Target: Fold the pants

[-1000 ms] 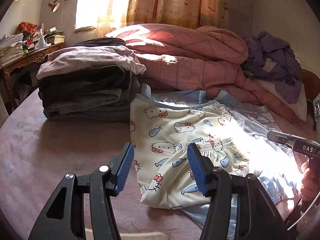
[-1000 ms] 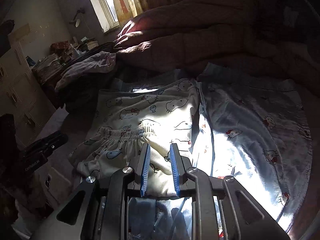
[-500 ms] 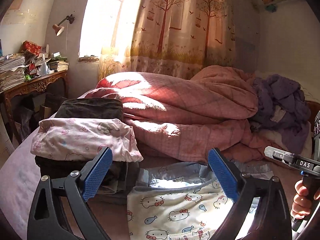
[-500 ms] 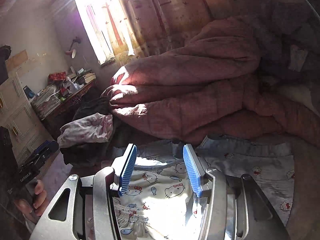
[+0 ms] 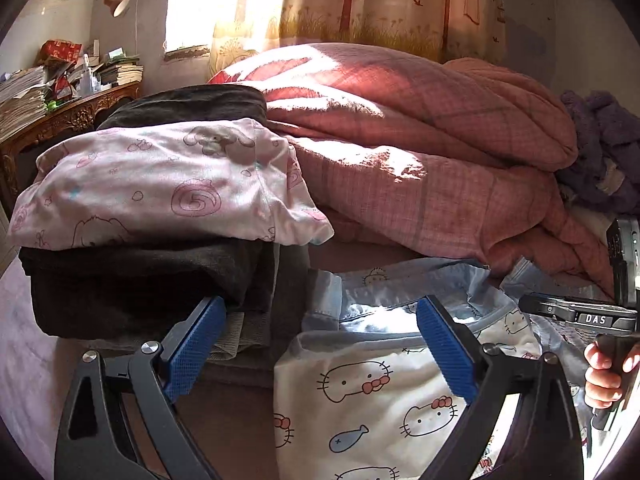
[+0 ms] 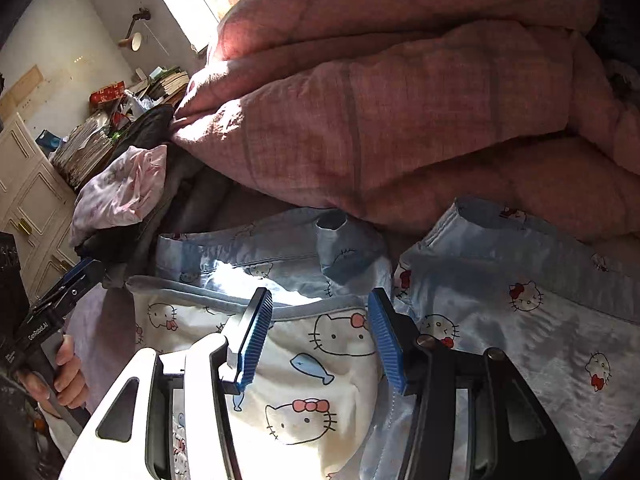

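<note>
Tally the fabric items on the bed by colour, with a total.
White cat-print pants: 1
Light blue cat-print garment: 1
Pale pink printed folded garment: 1
Dark folded garments in the stack: at least 2, exact number unclear
Pink quilt: 1
Purple bundle: 1
Total: at least 7

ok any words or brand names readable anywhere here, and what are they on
"DAS" in white letters on the black body of the right gripper, seen from the left wrist view.
"GenRobot.AI" in white along the handle of the left gripper, seen from the right wrist view.
Print on the red box and book stacks on the desk is too small to read.
</note>
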Demonstrator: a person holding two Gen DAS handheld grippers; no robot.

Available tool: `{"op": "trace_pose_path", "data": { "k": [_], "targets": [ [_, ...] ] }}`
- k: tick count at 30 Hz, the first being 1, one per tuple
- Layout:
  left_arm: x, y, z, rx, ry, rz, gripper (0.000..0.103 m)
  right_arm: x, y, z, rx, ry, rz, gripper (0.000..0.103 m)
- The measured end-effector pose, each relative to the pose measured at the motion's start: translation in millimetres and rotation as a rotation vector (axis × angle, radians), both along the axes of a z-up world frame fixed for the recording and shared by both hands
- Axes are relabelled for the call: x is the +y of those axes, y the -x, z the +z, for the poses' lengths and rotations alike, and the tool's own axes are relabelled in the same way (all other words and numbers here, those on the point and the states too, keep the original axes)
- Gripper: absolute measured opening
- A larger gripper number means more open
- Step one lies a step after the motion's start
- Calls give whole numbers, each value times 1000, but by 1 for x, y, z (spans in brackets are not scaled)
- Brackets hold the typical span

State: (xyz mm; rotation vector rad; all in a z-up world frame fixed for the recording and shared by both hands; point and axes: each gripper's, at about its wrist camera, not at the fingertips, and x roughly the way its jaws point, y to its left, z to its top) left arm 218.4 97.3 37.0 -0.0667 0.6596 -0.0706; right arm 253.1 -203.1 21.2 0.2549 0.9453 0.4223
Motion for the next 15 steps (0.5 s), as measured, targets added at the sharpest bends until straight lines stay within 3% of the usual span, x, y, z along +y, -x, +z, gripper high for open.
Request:
{"op": "trace_pose_path", "data": {
  "k": [4, 7, 15],
  "targets": [
    [3, 4, 3, -10, 38, -29, 95, -7, -3, -15, 42, -70, 49, 52],
    [3, 6, 4, -19, 40, -41, 95, -9, 0, -20, 53, -88, 63, 42],
    [-7, 8, 5, -7, 38, -105, 95, -8, -9, -43, 98, -16, 58, 43]
  ]
}}
